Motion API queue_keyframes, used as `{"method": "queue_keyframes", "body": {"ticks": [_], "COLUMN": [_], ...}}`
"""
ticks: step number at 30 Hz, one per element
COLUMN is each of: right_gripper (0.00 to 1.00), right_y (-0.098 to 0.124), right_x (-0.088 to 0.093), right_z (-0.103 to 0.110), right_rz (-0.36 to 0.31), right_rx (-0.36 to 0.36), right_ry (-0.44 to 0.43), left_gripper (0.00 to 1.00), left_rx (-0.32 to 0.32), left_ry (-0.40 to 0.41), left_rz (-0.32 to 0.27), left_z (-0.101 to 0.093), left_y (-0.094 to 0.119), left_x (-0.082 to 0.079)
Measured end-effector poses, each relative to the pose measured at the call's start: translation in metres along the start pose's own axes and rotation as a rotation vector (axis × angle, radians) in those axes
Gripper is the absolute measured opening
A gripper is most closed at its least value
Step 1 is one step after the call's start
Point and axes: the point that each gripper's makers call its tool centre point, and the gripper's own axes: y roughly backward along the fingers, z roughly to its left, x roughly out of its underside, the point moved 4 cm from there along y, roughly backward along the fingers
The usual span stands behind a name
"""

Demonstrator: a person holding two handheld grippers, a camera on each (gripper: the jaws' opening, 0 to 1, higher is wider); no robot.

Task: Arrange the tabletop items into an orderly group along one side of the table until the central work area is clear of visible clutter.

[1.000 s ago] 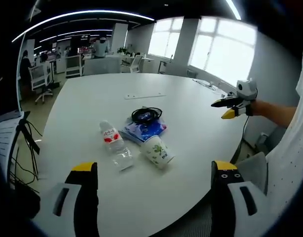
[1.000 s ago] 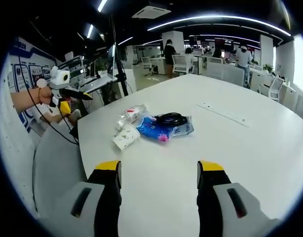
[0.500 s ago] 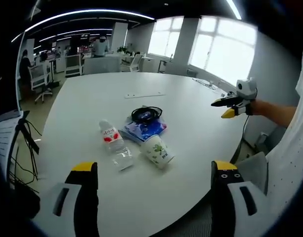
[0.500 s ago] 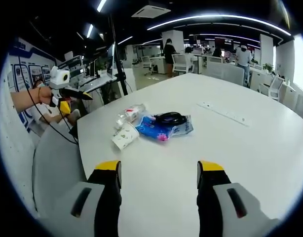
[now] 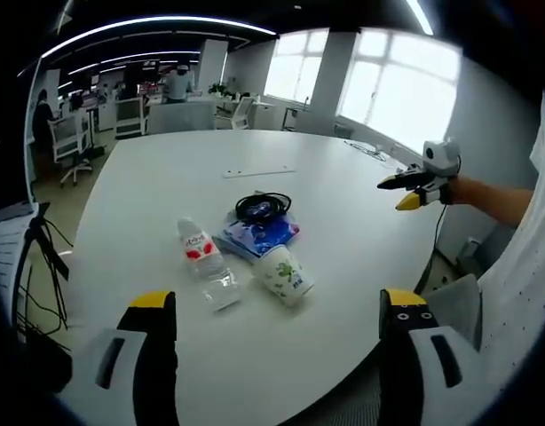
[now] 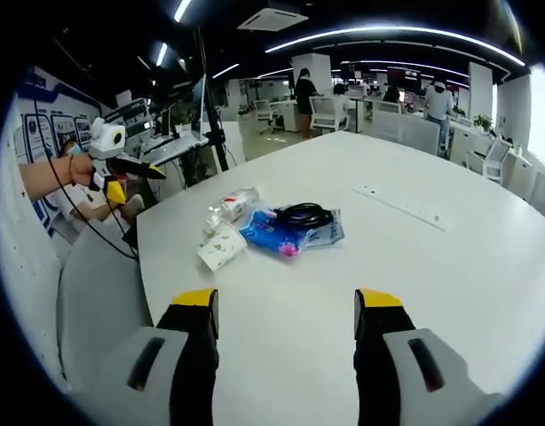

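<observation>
I am in an open-plan office: my big white worktop stands among rows of desks and swivel chairs, under strip ceiling lights and beside tall windows.

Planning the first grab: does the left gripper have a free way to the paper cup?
Probably yes. The left gripper is open and the paper cup lies on its side ahead, with bare table between them.

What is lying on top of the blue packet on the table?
A coiled black cable rests on the blue packet. What the coil covers of the packet cannot be seen.
</observation>
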Motion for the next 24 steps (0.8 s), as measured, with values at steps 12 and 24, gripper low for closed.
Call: {"method": "queue_keyframes", "body": {"ticks": [12, 24], "right_gripper": [0.61, 0.60], "right_y": [-0.004, -0.013], "right_x": [-0.008, -0.020], "right_z": [-0.005, -0.012], "right_rz": [-0.001, -0.018], "right_rx": [0.002, -0.003], "right_ry": [-0.002, -0.007], "left_gripper": [0.97, 0.97], "left_rx": [0.015, 0.027], "left_ry": [-0.015, -0.032], "left_rz": [0.002, 0.000], "left_z": [0.006, 0.012], "left_y": [-0.010, -0.022], "left_x": [-0.011, -0.025]}}
